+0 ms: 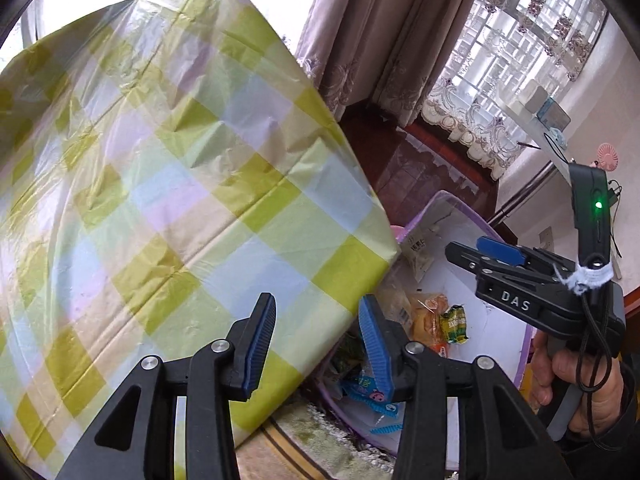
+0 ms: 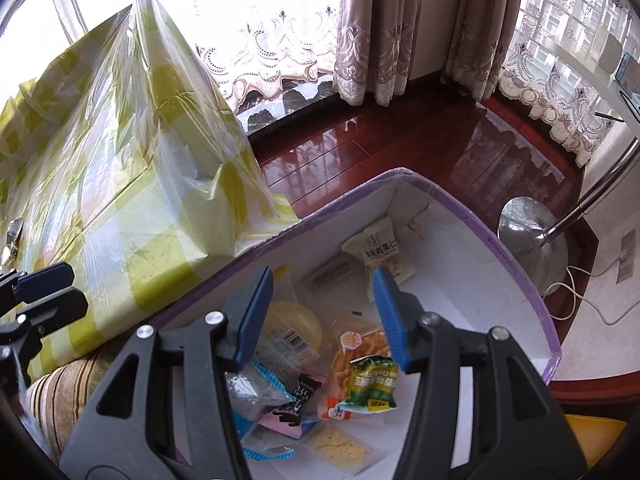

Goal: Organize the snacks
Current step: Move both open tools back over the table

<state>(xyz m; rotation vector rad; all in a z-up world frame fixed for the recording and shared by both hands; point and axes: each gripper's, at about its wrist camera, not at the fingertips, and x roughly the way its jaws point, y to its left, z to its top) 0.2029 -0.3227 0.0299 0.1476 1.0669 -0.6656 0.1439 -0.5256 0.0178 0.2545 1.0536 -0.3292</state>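
Both grippers' fingers (image 2: 256,312) part-open, holding nothing.

Checked tablecloth (image 1: 180,200) covers the table; snack box (image 2: 520,248) stands on the floor (image 2: 400,152)

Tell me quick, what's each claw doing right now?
Left claw: open, holding nothing.
Right claw: open, empty, above the snack box.

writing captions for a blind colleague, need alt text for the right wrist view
The open right gripper hangs empty over a white box with a purple rim holding loose snack packets, among them a green packet and a cream packet. A table in a green checked cloth stands beside the box.
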